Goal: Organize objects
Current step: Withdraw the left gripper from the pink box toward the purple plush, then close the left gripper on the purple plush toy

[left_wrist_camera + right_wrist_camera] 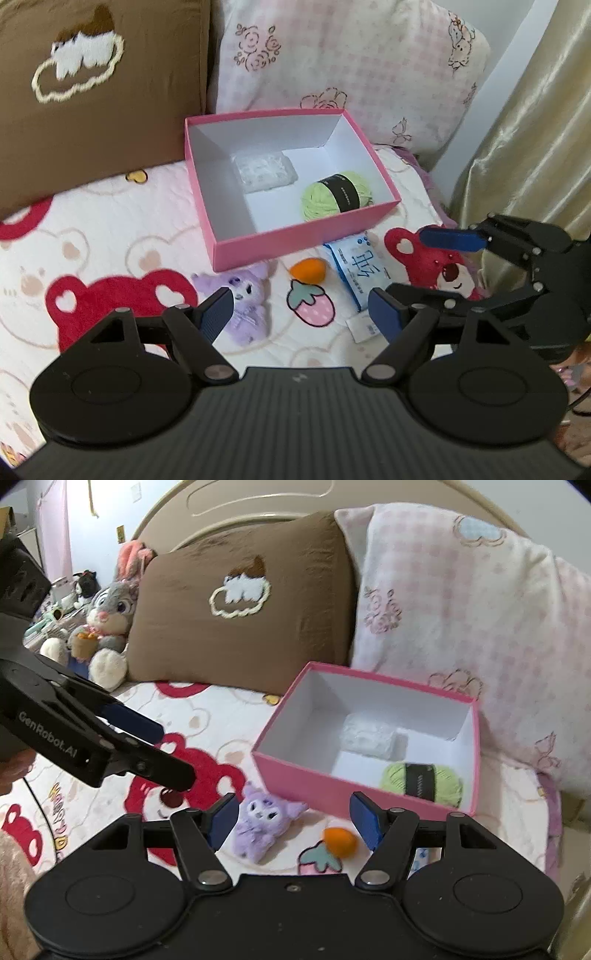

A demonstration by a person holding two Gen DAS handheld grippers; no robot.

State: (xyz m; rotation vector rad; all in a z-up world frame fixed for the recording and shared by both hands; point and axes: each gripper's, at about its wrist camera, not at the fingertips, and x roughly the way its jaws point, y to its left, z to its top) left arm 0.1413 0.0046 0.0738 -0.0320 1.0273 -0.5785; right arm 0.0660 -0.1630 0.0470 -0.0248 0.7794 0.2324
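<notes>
A pink box [295, 236] [295, 775] sits open on the bed. Inside lie a green yarn ball [336, 197] [423, 779] and a white packet [264, 171] [369, 736]. In front of the box lie a purple plush [249, 301] [262, 825], an orange toy [309, 270] [340, 841] and a blue tissue pack [360, 271]. My left gripper [301, 314] [170, 755] is open and empty, above the plush and the tissue pack. My right gripper [295, 821] [424, 266] is open and empty, above the plush and the orange toy.
A brown pillow [92, 110] [240, 627] and a pink checked pillow [351, 66] [461, 627] lean behind the box. A grey rabbit plush [107, 627] sits at the far left. A gold curtain [535, 129] hangs at the right. The bed cover [110, 258] has red bear prints.
</notes>
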